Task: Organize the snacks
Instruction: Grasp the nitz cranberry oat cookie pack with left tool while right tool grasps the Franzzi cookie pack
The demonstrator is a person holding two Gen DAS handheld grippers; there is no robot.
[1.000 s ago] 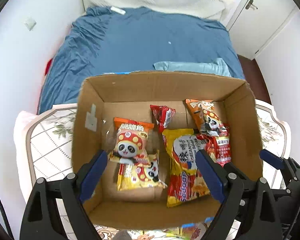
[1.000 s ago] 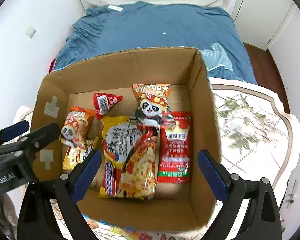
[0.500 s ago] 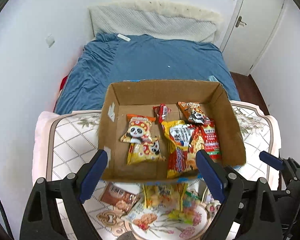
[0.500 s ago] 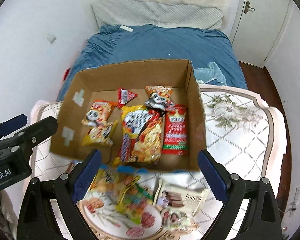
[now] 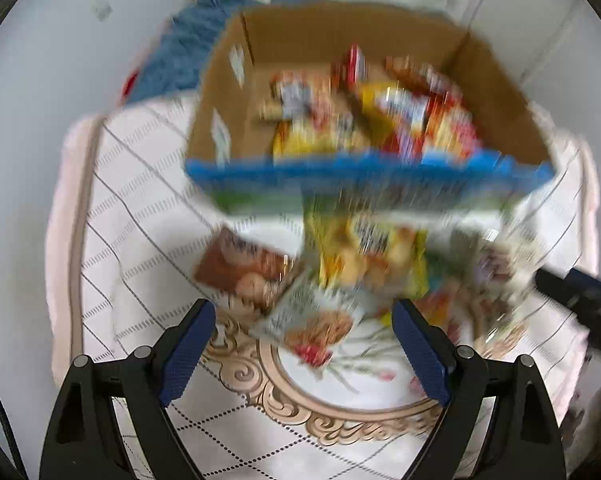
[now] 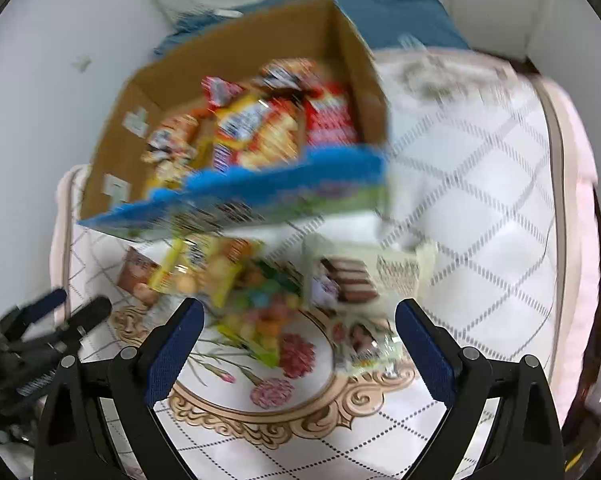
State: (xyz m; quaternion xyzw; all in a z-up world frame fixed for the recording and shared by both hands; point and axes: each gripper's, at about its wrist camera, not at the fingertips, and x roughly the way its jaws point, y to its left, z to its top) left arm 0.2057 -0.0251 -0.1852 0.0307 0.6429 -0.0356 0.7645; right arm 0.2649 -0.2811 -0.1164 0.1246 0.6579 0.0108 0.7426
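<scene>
I see bare tabletop [image 6: 480,208] at the right of the right wrist frame, free for passage. Loose snack packets [image 6: 256,296] crowd the centre, just below the cardboard box [image 6: 236,204], which blocks the upper middle. My left view is heavily blurred.

A home bedroom — blue-sheeted bed [image 6: 396,16] beyond the table [image 6: 480,200].

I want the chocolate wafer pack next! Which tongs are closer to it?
The right tongs. The chocolate wafer pack lies on the table just ahead of them, between their open tips. The left tongs sit off to its left, past the yellow snack bag.
</scene>
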